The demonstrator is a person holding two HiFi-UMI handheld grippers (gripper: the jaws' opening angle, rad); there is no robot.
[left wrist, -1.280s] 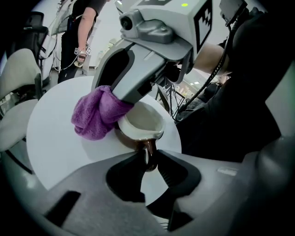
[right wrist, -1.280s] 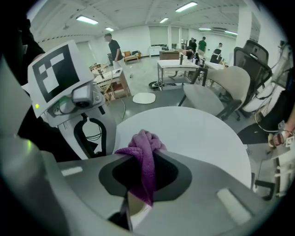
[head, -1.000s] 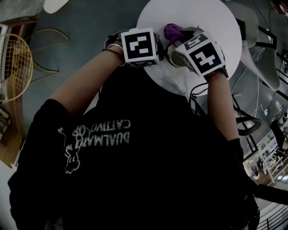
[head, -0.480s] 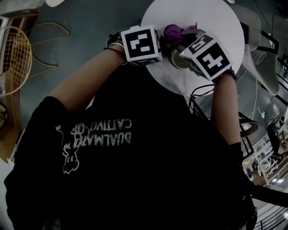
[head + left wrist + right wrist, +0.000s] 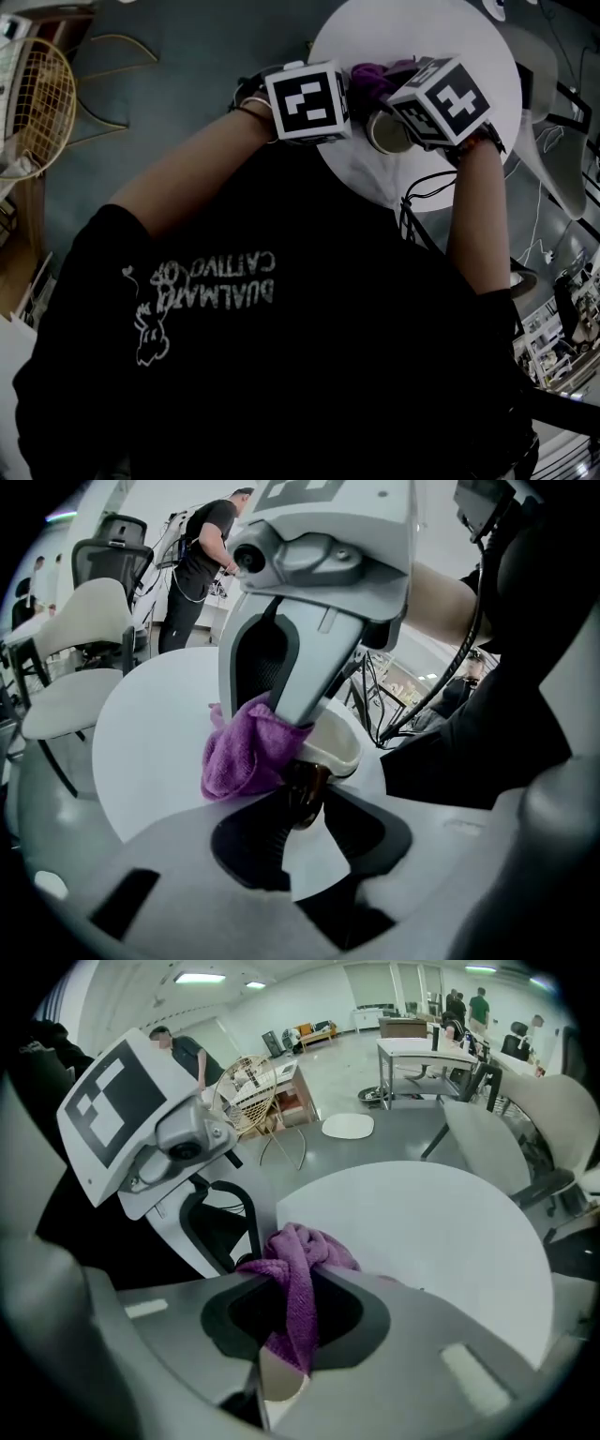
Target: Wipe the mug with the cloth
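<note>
The right gripper [image 5: 292, 1279] is keeping its jaws closed on the soft purple fabric cloth [image 5: 298, 1312]. The cloth is hanging down between them into the glossy brown ceramic mug with a cream inside [image 5: 330, 749]. Compared with a second ago, this gripper is leaning at a different angle over the mug, and in the head view more of the mug's mouth is showing beside the cloth.

The mug is sitting near the edge of the round white table [image 5: 150, 733], close in front of the person, between the two grippers.

The left gripper [image 5: 307, 797] is having the mug's brown wall between its jaws. They have just been opening a little wider, yet the pads are seeming to touch it on both sides. So I am judging this as a looser hold, not a release.

I think the wiping of the inside is going on, and the mug is perhaps being re-gripped for turning.
</note>
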